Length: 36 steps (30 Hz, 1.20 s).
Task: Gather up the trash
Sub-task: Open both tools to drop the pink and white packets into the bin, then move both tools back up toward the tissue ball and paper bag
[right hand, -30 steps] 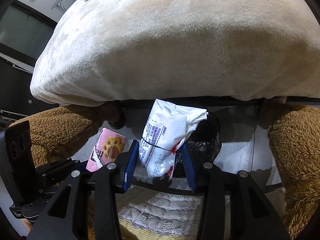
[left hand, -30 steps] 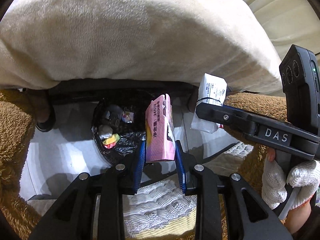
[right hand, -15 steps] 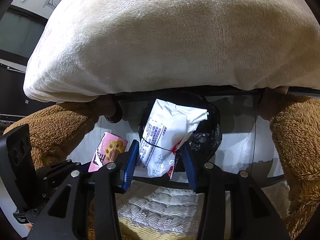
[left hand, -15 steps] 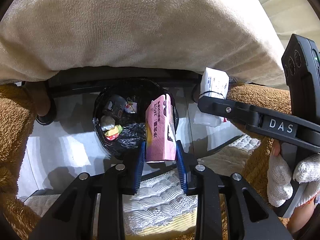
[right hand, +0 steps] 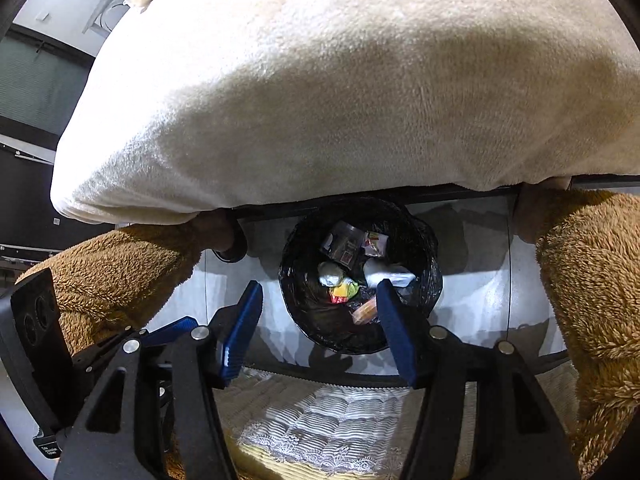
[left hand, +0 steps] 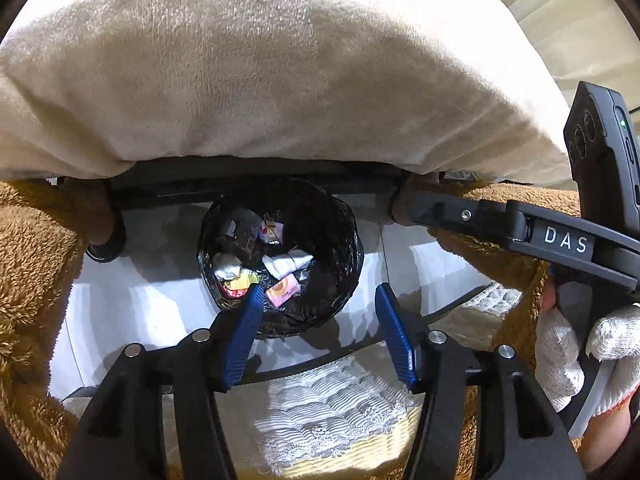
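Note:
A bin lined with a black bag (left hand: 348, 240) stands on the pale floor, holding several wrappers. A pink packet (left hand: 283, 290) and a white packet (left hand: 286, 262) lie loose inside it. My left gripper (left hand: 320, 292) hangs above the bin's near rim, its jaws opening with nothing between the blue pads. In the right wrist view the same bin (right hand: 424, 248) shows the white packet (right hand: 390, 274) among the rubbish. My right gripper (right hand: 319, 286) is above it, jaws also opening and empty. Its black finger (left hand: 440, 208) reaches in from the right in the left wrist view.
A big cream plush cushion (left hand: 280, 80) overhangs the far side of the bin. Brown fuzzy fabric (left hand: 32, 260) flanks both sides (right hand: 592, 280). A white lace-edged pad (left hand: 328, 400) lies just under the grippers. A white-gloved hand (left hand: 560, 352) holds the right gripper.
Both grippers have let go: the pink packet left the left jaws and the white packet left the right jaws, and both now lie in the bin. Both sets of jaws have spread.

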Tool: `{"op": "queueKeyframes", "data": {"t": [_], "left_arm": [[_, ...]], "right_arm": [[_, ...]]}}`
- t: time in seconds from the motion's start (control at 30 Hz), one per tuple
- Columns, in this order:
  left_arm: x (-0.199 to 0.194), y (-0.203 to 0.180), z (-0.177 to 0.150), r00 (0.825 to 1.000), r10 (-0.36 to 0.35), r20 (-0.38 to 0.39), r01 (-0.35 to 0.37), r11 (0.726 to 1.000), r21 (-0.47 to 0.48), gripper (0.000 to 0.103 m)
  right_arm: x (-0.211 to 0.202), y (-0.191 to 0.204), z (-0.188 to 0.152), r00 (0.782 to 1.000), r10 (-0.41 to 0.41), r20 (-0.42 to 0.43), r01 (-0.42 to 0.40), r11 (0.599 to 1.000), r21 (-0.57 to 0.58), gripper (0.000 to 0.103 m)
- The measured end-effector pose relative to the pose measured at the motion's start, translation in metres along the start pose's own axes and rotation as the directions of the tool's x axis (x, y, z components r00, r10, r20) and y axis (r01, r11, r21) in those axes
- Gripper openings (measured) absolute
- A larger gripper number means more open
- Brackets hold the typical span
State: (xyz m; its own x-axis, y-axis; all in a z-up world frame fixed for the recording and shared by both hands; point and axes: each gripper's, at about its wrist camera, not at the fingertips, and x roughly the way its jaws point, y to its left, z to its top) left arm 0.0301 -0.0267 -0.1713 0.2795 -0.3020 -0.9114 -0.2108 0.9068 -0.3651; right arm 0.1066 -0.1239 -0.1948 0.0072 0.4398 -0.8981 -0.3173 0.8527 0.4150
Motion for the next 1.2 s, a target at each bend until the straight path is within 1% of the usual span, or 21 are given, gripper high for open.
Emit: {"op": "queueKeyframes", "data": {"t": [0.17, 0.3, 0.4, 0.53, 0.63, 0.8, 0.93, 1.1, 1.2], "left_arm": [[-0.007, -0.005, -0.002, 0.999, -0.007, 0.039, 0.006, 1.000, 0.022, 0.056], [-0.019, -0.010, -0.003, 0.995, -0.011, 0.099, 0.007, 0.999, 0.043, 0.056], [-0.030, -0.012, -0.006, 0.988, -0.008, 0.152, -0.001, 0.998, 0.057, 0.056], [-0.047, -0.016, -0.011, 0.976, -0.029, 0.215, 0.012, 0.997, 0.081, 0.056], [-0.060, -0.019, -0.014, 0.962, -0.037, 0.272, 0.009, 0.995, 0.103, 0.056], [-0.085, -0.029, -0.022, 0.925, -0.047, 0.376, -0.007, 0.990, 0.141, 0.056], [-0.098, -0.031, -0.025, 0.899, -0.064, 0.434, -0.004, 0.988, 0.154, 0.056], [-0.115, -0.035, -0.024, 0.862, -0.074, 0.501, -0.018, 0.984, 0.175, 0.056], [-0.120, -0.034, -0.021, 0.853, -0.060, 0.519, -0.035, 0.985, 0.171, 0.056]], "right_arm": [[-0.011, 0.004, -0.003, 0.999, 0.006, 0.045, -0.004, 1.000, -0.026, 0.060], [-0.025, 0.008, -0.005, 0.994, 0.041, 0.097, -0.037, 0.998, -0.044, 0.060], [-0.039, 0.015, -0.008, 0.985, 0.046, 0.165, -0.035, 0.997, -0.071, 0.060], [-0.056, 0.021, -0.013, 0.968, 0.064, 0.243, -0.041, 0.994, -0.099, 0.060], [-0.071, 0.024, -0.017, 0.947, 0.094, 0.307, -0.057, 0.990, -0.126, 0.060], [-0.099, 0.027, -0.027, 0.899, 0.118, 0.421, -0.046, 0.983, -0.178, 0.060], [-0.116, 0.027, -0.035, 0.869, 0.162, 0.468, -0.071, 0.976, -0.205, 0.060], [-0.139, 0.033, -0.044, 0.815, 0.213, 0.539, -0.088, 0.965, -0.248, 0.060], [-0.150, 0.039, -0.044, 0.797, 0.205, 0.568, -0.063, 0.964, -0.260, 0.062]]}}
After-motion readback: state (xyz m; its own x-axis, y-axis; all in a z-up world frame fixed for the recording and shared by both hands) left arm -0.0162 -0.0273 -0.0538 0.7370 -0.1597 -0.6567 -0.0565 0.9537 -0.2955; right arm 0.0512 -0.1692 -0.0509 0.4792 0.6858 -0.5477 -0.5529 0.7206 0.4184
